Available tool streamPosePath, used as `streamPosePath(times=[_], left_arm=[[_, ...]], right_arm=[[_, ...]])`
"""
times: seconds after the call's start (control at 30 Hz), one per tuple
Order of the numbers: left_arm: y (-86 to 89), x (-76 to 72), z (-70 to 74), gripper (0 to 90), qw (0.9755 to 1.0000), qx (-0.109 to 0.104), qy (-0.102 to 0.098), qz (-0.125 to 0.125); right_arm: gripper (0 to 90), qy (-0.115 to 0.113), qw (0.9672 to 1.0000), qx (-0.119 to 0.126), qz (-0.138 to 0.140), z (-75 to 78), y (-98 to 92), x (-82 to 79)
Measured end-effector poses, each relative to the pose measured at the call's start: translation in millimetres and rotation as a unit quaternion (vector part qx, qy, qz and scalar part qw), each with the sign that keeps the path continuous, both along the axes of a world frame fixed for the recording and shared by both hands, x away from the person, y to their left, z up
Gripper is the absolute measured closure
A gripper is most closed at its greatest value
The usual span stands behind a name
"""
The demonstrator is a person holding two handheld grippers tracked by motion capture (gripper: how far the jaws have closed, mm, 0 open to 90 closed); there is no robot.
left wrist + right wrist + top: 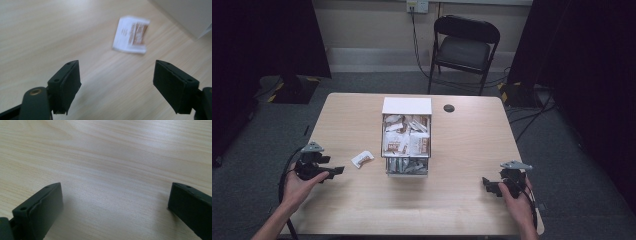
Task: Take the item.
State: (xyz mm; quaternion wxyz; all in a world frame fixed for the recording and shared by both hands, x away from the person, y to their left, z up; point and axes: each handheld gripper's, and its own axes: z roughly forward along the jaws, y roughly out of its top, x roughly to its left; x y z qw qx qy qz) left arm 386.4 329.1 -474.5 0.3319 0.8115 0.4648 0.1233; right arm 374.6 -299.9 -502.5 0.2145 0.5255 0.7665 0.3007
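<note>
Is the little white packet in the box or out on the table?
Out. The packet lies flat on the bare table, left of the box, apart from it.

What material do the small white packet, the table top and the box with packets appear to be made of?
Packet: probably paper or thin foil-lined paper, matte white with brown print; it lies flat with crisp edges.
Table: wood or wood-look laminate, pale with a light sheen; straight grain lines show.
Box: the white lid looks like card or plastic, and the front seems see-through, perhaps clear plastic; I cannot tell for certain.
</note>
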Motion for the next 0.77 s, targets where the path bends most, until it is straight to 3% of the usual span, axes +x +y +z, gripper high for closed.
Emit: streamPosePath(times=[0.1, 0.23, 0.3, 0.37, 0.47, 0.6, 0.77], left_arm=[[2.7, -1.3, -7.4, 20.0, 0.9998, 0.008, 0.015, 0.007], [5.0, 0.6, -20.0, 21.0, 0.9983, 0.031, 0.028, 0.04], [4.2, -2.8, -23.6, 20.8, 0.9978, 0.037, 0.003, 0.054], [1.5, -5.7, -27.9, 20.3, 0.9982, 0.034, -0.02, 0.046], [-1.6, -7.3, -37.5, 10.1, 0.9974, 0.012, -0.056, 0.044], [-3.7, -9.6, -37.3, 8.9, 0.9976, 0.013, -0.055, 0.039], [-6.8, -12.6, -37.7, 6.0, 0.996, 0.015, -0.051, 0.072]], right_arm=[[0.0, 0.0, 1.0, 0.0, -0.001, 0.0, 0.1, -0.2], [0.0, 0.0, 1.0, 0.0, -0.001, 0.0, 0.1, -0.2], [0.0, 0.0, 1.0, 0.0, -0.001, 0.0, 0.1, -0.2], [0.0, 0.0, 1.0, 0.0, 0.0, 0.0, 0.1, -0.2], [0.0, 0.0, 1.0, 0.0, 0.0, 0.0, 0.1, -0.2], [0.0, 0.0, 1.0, 0.0, 0.002, -0.1, 0.0, 0.3], [0.0, 0.0, 1.0, 0.001, 0.002, 0.0, 0.2, 0.4]])
